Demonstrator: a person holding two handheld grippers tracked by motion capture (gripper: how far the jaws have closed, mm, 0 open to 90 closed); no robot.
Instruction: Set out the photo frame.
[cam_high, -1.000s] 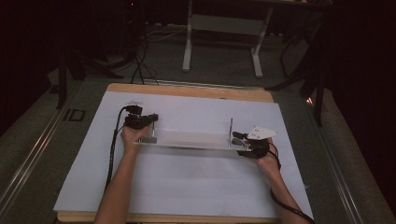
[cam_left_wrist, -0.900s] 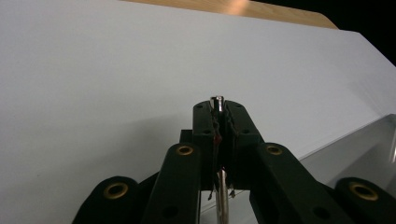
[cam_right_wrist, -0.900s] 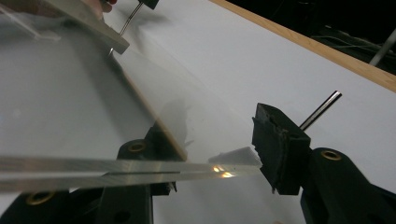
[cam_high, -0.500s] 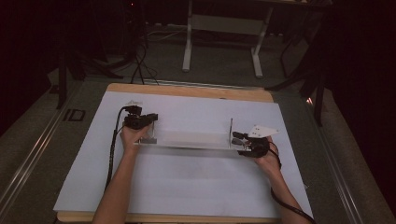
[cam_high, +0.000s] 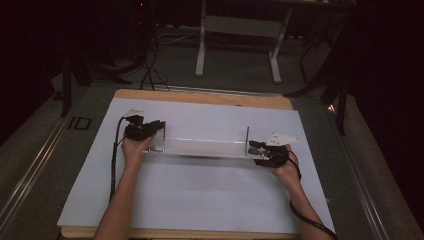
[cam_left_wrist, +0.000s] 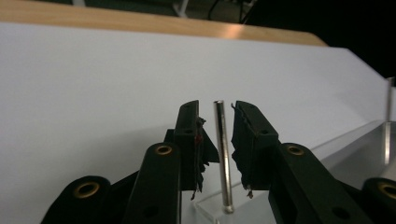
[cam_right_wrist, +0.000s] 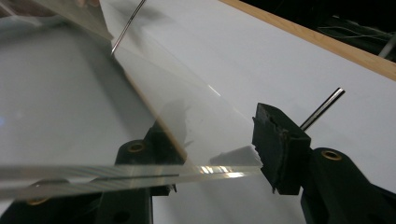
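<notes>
here left gripper (cam_left_wrist: 219, 140) just opened round the pin (cam_left_wrist: 222, 158); right gripper (cam_right_wrist: 212, 154) clamps the acrylic base (cam_high: 205, 148) edge.

Dim lab or workshop: white-sheeted wooden table (cam_high: 200, 97), metal stand (cam_high: 240, 30) and cables (cam_high: 150, 70) beyond it.

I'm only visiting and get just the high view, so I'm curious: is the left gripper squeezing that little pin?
Observer: No. The left gripper has just been opening its jaws. The pin stands between them, clear of both pads.
Operator: Are the pads in good shape?
Observer: Their lining is torn and frayed at the edges.
Operator: And the right gripper?
Observer: The end of the clear plate lies between the jaws of the right gripper and reaches up to one of them. I cannot tell whether it is clamped.
</notes>
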